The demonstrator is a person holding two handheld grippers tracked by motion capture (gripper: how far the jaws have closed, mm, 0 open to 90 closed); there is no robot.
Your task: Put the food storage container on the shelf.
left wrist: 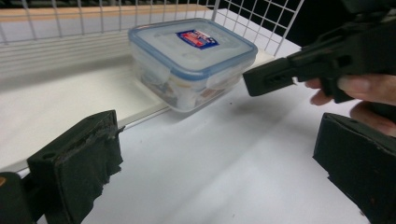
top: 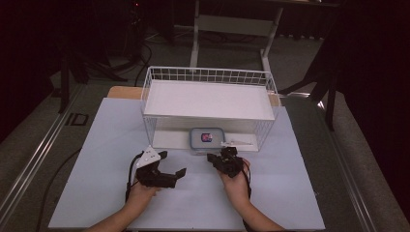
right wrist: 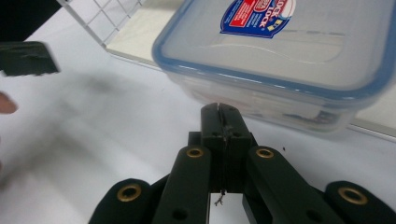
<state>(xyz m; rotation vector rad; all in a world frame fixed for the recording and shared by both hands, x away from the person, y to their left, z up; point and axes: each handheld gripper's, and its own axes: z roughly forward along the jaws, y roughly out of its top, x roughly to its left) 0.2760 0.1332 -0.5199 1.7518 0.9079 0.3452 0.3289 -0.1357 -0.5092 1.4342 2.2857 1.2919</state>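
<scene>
The room around is dark, while the white table point(top: 193, 198) is lit evenly. Soft shadows lie beneath the box point(left wrist: 194, 60). The close views blur at their edges.

A lidded container point(top: 207, 138) sits at the front edge of the lower level of a wire shelf basket point(top: 209, 76) at the back of the table point(top: 290, 193). Just before it lies the right gripper point(top: 212, 157), jaws pressed together. The left gripper point(top: 172, 163), jaws spread, lies to the left, apart from it.
</scene>
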